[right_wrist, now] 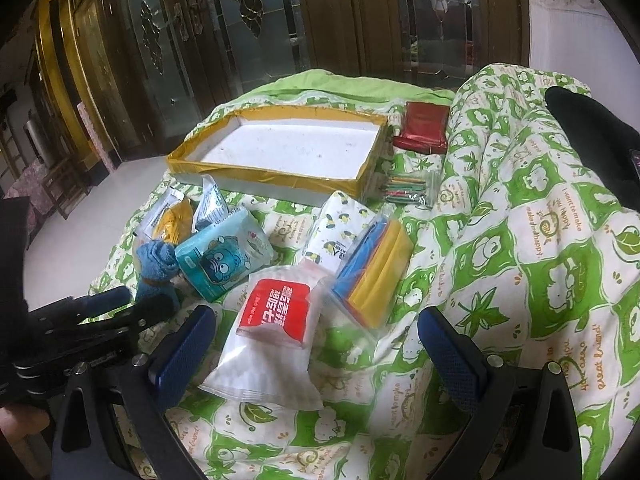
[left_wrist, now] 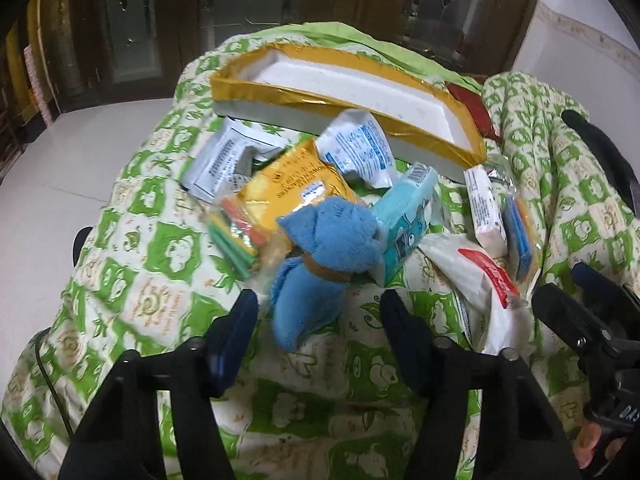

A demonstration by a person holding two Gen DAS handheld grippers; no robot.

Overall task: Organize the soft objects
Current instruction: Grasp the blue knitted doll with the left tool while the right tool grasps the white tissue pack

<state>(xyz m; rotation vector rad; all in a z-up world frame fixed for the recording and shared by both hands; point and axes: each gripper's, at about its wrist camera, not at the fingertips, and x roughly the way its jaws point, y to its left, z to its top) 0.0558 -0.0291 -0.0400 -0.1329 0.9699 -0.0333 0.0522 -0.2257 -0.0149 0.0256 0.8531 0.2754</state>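
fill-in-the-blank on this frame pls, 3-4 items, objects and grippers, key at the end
1. The tray with the gold-taped rim holds ____ items.
2. The rolled towel lying between the left gripper's open fingers is ____ in colour.
3. The white pack with the red label lies between the fingers of the ____ gripper.
4. The dark red packet lies ____ the tray, on the quilt.

Missing words: no; blue; right; outside
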